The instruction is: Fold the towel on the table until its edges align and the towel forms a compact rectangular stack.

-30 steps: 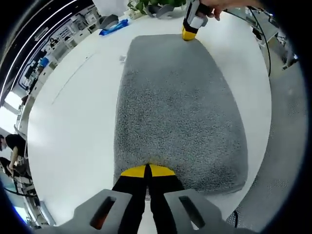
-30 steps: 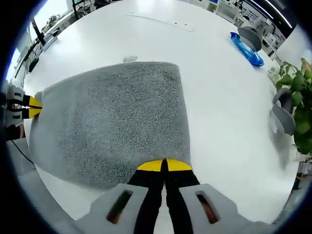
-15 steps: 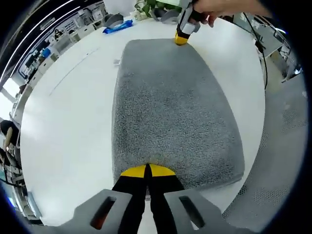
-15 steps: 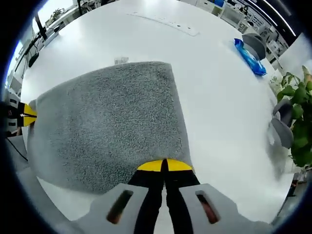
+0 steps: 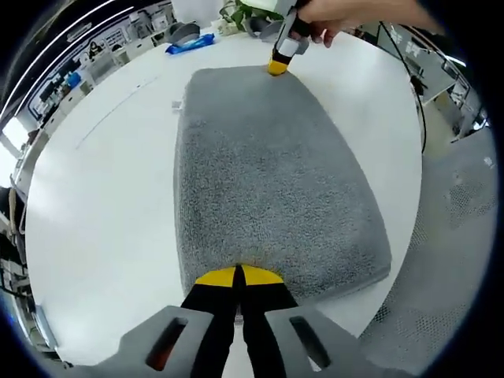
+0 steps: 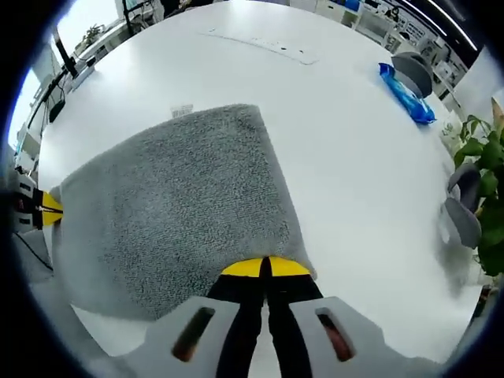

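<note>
A grey towel (image 5: pixel 268 173) lies spread on the round white table (image 5: pixel 102 197), folded into a thick rectangle. My left gripper (image 5: pixel 238 277) is shut on the towel's near edge in the left gripper view. My right gripper (image 6: pixel 264 269) is shut on the towel (image 6: pixel 181 213) at its opposite edge. In the left gripper view the right gripper (image 5: pixel 277 67) shows at the towel's far edge, held by a hand (image 5: pixel 346 14). In the right gripper view the left gripper (image 6: pixel 47 209) pinches the towel's far left edge.
A blue packet (image 5: pixel 189 43) and a grey object (image 5: pixel 183 31) lie at the table's far side, near a potted plant (image 6: pixel 488 197). A small label (image 6: pixel 182 111) lies by the towel's corner. A thin strip (image 6: pixel 260 45) lies on the table. A cable (image 5: pixel 417 87) runs off the table's edge.
Both grippers stay shut on the towel. The views have shifted slightly: the towel's far corner and the label sit further left and lower in the right gripper view.
</note>
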The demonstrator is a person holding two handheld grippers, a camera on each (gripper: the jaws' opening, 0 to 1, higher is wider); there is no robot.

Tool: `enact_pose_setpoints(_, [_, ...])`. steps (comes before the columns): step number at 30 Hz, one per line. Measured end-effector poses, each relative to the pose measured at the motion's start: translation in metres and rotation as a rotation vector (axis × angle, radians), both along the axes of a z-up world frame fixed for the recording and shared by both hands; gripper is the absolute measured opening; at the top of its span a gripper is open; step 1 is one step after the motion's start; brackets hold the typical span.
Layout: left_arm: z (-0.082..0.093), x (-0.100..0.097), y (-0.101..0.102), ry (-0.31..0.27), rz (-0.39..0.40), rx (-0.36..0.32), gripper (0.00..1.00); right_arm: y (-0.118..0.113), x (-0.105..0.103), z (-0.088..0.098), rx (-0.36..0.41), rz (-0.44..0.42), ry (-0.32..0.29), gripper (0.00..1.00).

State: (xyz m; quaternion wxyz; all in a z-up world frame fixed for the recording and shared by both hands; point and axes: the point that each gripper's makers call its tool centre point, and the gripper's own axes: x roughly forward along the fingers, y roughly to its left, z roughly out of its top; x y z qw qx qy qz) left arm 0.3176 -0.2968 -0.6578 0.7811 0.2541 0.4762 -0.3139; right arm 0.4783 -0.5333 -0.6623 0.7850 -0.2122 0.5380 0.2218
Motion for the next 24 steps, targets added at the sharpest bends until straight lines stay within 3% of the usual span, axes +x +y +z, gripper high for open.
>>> enact_pose_setpoints(14, [-0.001, -0.009, -0.016, 0.0, -0.08, 0.084, 0.01, 0.005, 0.019, -0.001, 0.045, 0.014, -0.002, 0.0])
enact_pose_setpoints(24, [-0.001, -0.011, -0.023, 0.025, -0.053, -0.011, 0.01, 0.011, 0.033, 0.0, 0.03, 0.04, -0.011, 0.0])
